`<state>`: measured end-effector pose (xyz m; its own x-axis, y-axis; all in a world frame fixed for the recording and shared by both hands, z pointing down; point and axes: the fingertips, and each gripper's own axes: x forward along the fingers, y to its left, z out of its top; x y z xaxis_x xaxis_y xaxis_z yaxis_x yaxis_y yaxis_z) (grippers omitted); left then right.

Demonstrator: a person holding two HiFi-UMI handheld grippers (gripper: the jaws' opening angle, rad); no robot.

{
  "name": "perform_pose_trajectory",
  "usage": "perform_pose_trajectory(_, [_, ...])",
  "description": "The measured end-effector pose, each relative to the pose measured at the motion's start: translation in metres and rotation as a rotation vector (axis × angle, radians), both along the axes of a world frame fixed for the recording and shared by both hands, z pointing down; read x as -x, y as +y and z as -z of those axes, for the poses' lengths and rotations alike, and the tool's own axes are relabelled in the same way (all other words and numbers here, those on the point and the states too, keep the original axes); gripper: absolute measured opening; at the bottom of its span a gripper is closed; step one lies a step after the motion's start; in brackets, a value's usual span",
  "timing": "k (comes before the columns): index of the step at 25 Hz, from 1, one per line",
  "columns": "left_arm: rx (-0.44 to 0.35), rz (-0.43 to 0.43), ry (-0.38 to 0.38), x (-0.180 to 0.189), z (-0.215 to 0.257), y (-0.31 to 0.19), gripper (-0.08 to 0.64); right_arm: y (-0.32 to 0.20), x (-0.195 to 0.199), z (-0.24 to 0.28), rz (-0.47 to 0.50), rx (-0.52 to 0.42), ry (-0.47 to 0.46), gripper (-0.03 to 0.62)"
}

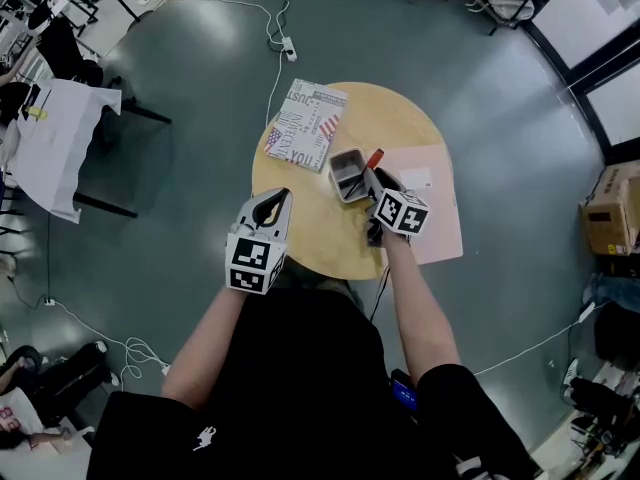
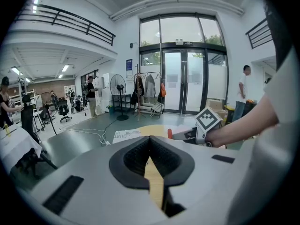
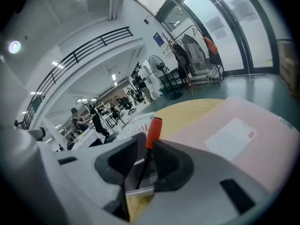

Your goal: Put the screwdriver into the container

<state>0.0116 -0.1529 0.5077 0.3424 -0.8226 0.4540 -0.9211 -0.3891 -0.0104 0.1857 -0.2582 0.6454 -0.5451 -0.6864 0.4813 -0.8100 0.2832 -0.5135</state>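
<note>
The right tongs (image 3: 144, 150) are clamping the screwdriver (image 3: 154, 127) handle-up, its shaft pointing down over the grey container (image 1: 347, 176) on the tabletop (image 1: 310, 223) for a tip-first drop, while the left tongs (image 2: 150, 148) are idling closed, empty.

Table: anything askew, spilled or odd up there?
Nothing odd. The container stands upright on the table; the screwdriver is tilted only because the right hand-held gripper holds it over the container.

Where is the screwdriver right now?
In the head view, the screwdriver is held by the right gripper mid-table, red handle up, at the grey container's right edge.
</note>
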Motion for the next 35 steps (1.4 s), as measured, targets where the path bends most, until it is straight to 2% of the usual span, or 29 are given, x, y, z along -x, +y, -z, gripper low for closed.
perform_pose_trajectory(12, [-0.014, -0.019, -0.001, -0.004, 0.002, 0.000, 0.003, 0.017, -0.001, 0.010, 0.033, -0.026, 0.012, 0.101])
perform_pose_trajectory(14, [-0.028, -0.024, 0.000, -0.007, 0.007, -0.002, 0.003, 0.022, -0.006, 0.020, 0.036, -0.048, 0.014, 0.072])
perform_pose_trajectory(16, [-0.049, -0.029, 0.004, -0.010, 0.015, -0.006, 0.003, 0.026, -0.012, 0.036, 0.041, -0.084, 0.025, 0.021])
perform_pose_trajectory(18, [-0.075, -0.034, 0.015, -0.013, 0.024, -0.010, 0.003, 0.031, -0.018, 0.053, 0.054, -0.125, 0.041, 0.002])
perform_pose_trajectory(22, [-0.129, -0.056, 0.034, -0.024, 0.043, -0.015, 0.003, 0.044, -0.033, 0.096, 0.064, -0.213, 0.071, 0.002])
perform_pose_trajectory(28, [-0.181, -0.092, 0.064, -0.044, 0.072, -0.014, 0.003, 0.075, -0.062, 0.168, 0.034, -0.358, 0.166, 0.002])
perform_pose_trajectory(35, [-0.251, -0.150, 0.076, -0.067, 0.110, 0.003, 0.003, 0.119, -0.088, 0.247, 0.007, -0.478, 0.148, 0.002])
